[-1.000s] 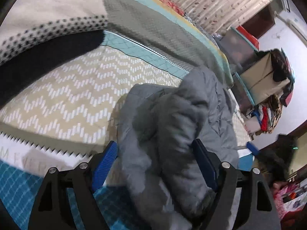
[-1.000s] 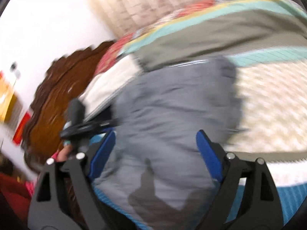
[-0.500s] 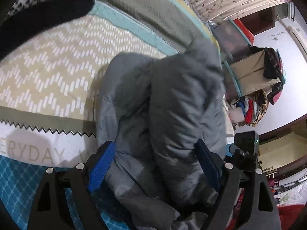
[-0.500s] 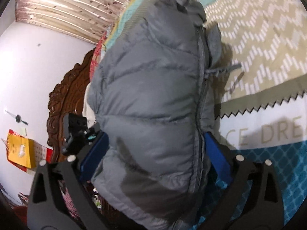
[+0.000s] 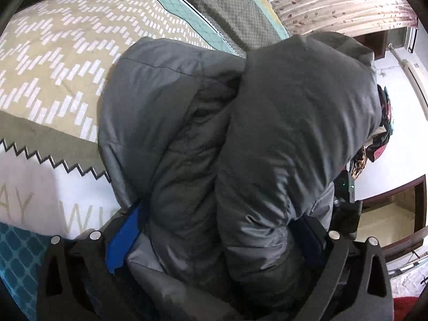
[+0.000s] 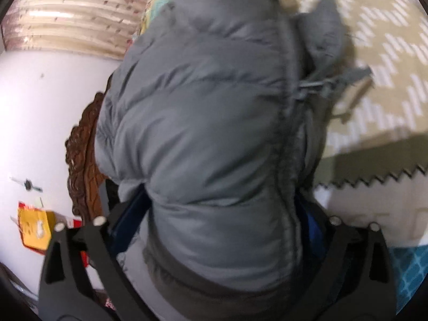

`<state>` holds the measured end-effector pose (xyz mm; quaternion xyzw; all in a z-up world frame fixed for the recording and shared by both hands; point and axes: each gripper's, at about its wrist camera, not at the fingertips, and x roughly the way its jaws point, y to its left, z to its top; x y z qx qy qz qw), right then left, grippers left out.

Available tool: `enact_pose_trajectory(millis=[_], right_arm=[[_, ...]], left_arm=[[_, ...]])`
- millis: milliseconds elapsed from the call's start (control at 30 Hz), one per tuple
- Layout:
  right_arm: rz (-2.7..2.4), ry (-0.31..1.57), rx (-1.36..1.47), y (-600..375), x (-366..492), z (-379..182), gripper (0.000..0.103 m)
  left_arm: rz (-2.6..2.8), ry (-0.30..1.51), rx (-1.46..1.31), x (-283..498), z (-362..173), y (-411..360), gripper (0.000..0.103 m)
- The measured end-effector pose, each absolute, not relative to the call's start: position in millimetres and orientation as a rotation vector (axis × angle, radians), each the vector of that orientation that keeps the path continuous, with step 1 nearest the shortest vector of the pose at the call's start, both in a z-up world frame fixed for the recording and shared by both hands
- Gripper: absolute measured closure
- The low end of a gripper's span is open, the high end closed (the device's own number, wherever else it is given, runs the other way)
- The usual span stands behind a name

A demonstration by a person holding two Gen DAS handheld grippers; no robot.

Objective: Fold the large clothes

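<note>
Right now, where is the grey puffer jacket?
The grey puffer jacket fills the centre of both wrist views, bunched between the left gripper and the right gripper, above the patterned bedspread, with the carved wooden headboard beyond it in the right view.

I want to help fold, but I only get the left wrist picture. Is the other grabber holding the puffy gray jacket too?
Observer: Yes, the right gripper has the gray jacket bunched between its fingers.
Operator: Can you see a zipper?
Observer: Yes, a zipper seam runs down the jacket, and a gray pull cord sticks out toward the bedspread.
Operator: What's on the other side?
Observer: A carved brown wooden headboard against a white wall.
</note>
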<state>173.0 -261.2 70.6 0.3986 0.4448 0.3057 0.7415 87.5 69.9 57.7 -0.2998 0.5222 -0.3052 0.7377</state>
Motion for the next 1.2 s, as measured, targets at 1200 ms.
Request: enact_pose_trajectory(millis=[1200], right_arm=[[1.061, 0.656, 0.419, 161, 382, 356, 0.074]], left_arm=[[-0.086, 0.53, -0.551, 150, 330, 441, 0.008]])
